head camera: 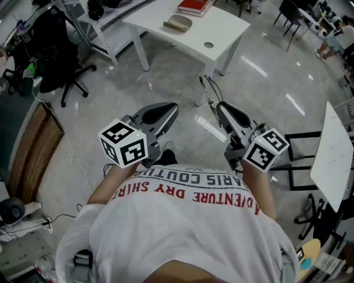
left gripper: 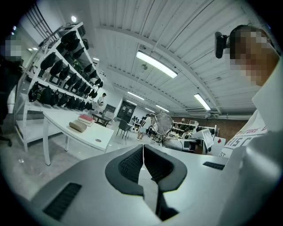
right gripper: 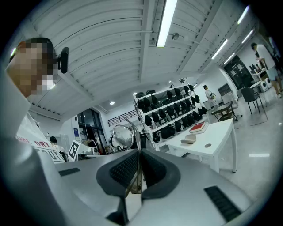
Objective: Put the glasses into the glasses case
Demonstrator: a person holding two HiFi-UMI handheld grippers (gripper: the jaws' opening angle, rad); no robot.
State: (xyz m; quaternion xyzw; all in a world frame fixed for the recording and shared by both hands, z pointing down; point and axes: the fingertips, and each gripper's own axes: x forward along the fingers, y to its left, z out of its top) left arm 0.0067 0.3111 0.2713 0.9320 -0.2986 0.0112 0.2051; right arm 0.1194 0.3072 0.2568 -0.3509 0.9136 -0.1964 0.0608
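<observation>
A beige glasses case (head camera: 178, 23) lies on the white table (head camera: 227, 30) far ahead, also visible in the left gripper view (left gripper: 78, 126) and the right gripper view (right gripper: 189, 139). My right gripper (head camera: 220, 106) is shut on a temple arm of the thin wire-framed glasses (right gripper: 122, 136), whose lenses stick out past the jaws. In the head view the glasses (head camera: 208, 93) show as fine wire beyond the right gripper's tip, and in the left gripper view as a round lens (left gripper: 162, 124). My left gripper (head camera: 173, 106) is held level beside it, shut with nothing between its pads.
A red book (head camera: 194, 5) lies beside the case on the table. A black office chair (head camera: 58, 50) stands at the left and a white board (head camera: 333, 155) at the right. Shelves of black bags (left gripper: 66, 84) line the wall behind the table. Shiny grey floor lies between me and the table.
</observation>
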